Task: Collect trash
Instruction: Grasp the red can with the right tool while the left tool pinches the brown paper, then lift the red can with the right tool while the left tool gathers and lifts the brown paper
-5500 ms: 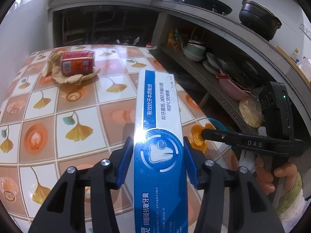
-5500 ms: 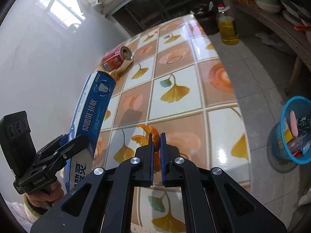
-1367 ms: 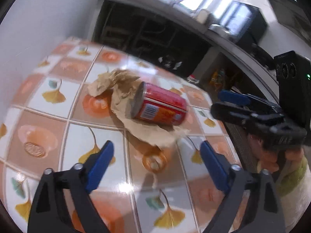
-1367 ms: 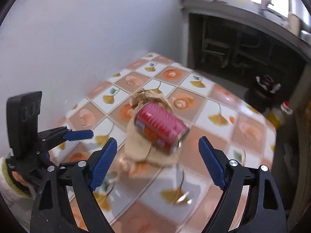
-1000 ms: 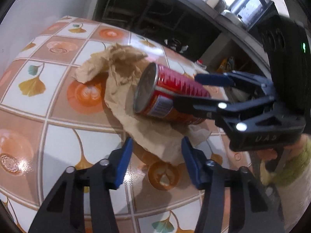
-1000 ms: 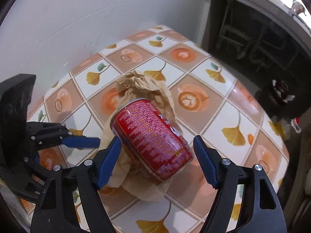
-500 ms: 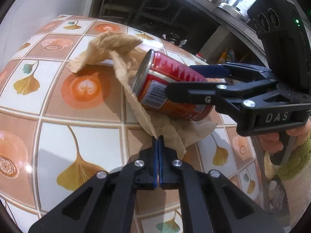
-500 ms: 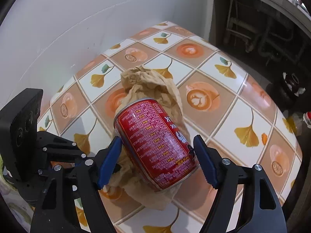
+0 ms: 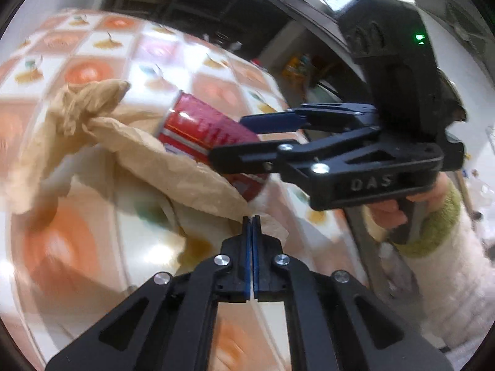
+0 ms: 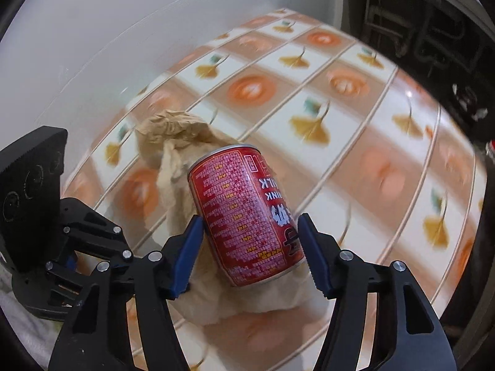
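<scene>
A red drink can [image 10: 244, 213] is held between the blue pads of my right gripper [image 10: 250, 250], tilted and lifted off the floor. It also shows in the left wrist view [image 9: 204, 133], with the right gripper [image 9: 247, 139] clamped around it. My left gripper [image 9: 251, 219] is shut on the edge of a crumpled brown paper [image 9: 161, 157], which hangs lifted beside and under the can. In the right wrist view the paper [image 10: 173, 142] sits behind and below the can, and the left gripper's body [image 10: 46, 225] is at the lower left.
The floor [image 10: 309, 92] has orange and white tiles with leaf patterns. A white wall [image 10: 92, 31] runs along the left. Dark open cabinets [image 10: 417, 31] stand at the back. A shelf with bottles [image 9: 297, 65] is behind the right gripper.
The right gripper has closed on the can and lifted it. The left gripper, shut on the paper's edge, has raised the paper off the floor. Both views are blurred by motion.
</scene>
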Tool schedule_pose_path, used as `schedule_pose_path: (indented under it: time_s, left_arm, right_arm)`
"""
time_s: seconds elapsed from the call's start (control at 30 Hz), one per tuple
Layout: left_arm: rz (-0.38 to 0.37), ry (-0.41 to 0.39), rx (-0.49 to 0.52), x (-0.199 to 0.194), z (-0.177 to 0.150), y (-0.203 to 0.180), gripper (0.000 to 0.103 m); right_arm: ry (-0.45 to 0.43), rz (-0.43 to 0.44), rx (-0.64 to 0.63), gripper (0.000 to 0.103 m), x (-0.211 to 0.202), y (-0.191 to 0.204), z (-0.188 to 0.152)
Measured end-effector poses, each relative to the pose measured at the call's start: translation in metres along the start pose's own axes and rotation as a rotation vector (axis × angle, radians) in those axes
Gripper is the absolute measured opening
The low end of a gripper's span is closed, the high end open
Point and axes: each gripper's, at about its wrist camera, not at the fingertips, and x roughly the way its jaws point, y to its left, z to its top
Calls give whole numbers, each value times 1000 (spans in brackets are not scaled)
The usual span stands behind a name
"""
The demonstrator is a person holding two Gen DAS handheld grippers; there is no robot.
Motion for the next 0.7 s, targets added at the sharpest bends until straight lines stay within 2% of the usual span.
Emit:
schedule_pose_path:
  time_s: [0.13,0.23,0.33,0.47,0.5,0.57,0.6,0.67,0.7]
  left_arm:
    - [-77,28,14,-21,-46,-23,0]
    - [-106,66,-5,-28,-80,-32,0]
    - [-67,85,-15,-34,-111,-33,0]
    - [-38,86,-78,-36,-120,-18,0]
    - [-26,79,-80,-38,-120,-16,1]
    - [10,60,-53,-44,-121,-18,1]
    - [24,50,-31,-48,-121,-20,4]
    - [41,33,-6,-58,-124,-19,20]
    - [56,22,1,-63,-125,-18,35]
  right_arm:
    - [28,15,8,57,-14,30,-47]
    - [36,11,17,57,-24,52,-77]
    - [24,-5,8,57,-30,68,-95]
    - [5,-27,-4,61,-31,77,-98]
    - [7,-33,-2,64,-29,77,-96]
    - [6,-38,-1,65,-25,79,-89]
    - [5,-48,-9,65,-24,81,-86]
    - [5,-72,-32,66,-20,87,-81]
    - [6,-76,-38,66,-18,89,-81]
